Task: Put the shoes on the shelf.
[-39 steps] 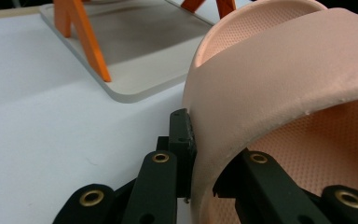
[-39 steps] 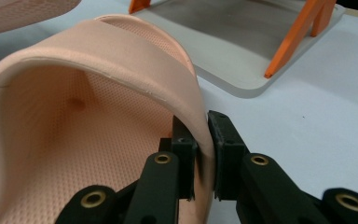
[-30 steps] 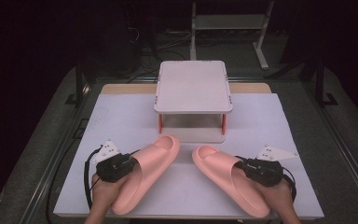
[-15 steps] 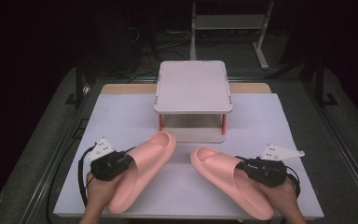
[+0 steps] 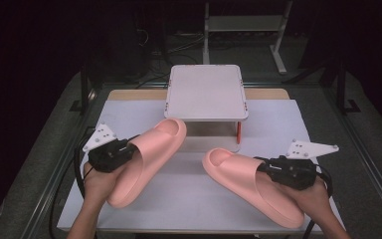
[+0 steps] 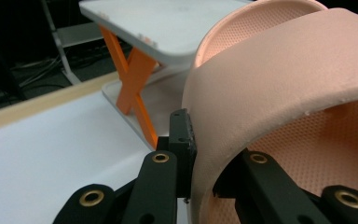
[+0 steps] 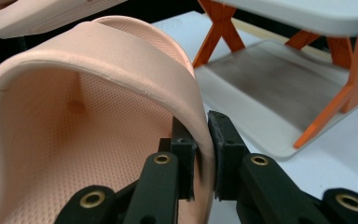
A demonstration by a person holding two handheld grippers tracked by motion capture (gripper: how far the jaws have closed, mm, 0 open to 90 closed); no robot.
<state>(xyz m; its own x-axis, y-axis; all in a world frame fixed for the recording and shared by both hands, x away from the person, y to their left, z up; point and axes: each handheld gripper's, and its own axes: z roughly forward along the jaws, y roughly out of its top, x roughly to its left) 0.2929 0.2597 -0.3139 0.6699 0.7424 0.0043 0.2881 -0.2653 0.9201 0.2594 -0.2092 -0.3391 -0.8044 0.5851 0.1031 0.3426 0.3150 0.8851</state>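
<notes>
Left gripper (image 5: 122, 152): the jaws are clamped on the strap edge of the left slipper (image 5: 149, 159), one jaw outside the strap and one inside. In the left gripper view the strap (image 6: 279, 88) arches over the textured footbed, and the outer finger (image 6: 182, 140) presses flat against the strap's side. The slipper sits on the left of the white mat (image 5: 189, 194), its toe pointing far and right, close to the rack (image 5: 206, 92).

Right gripper (image 5: 271, 169): the jaws are clamped on the strap edge of the right slipper (image 5: 243, 181), in the same way. In the right gripper view the thin strap wall runs down between the two fingers (image 7: 226, 140), which pinch it from both sides. This slipper sits on the right of the mat, its toe pointing far and left, near the rack's front leg (image 5: 238, 130).

The rack is a white two-level stand with orange crossed legs, at the far middle of the mat. The two slippers are apart.
</notes>
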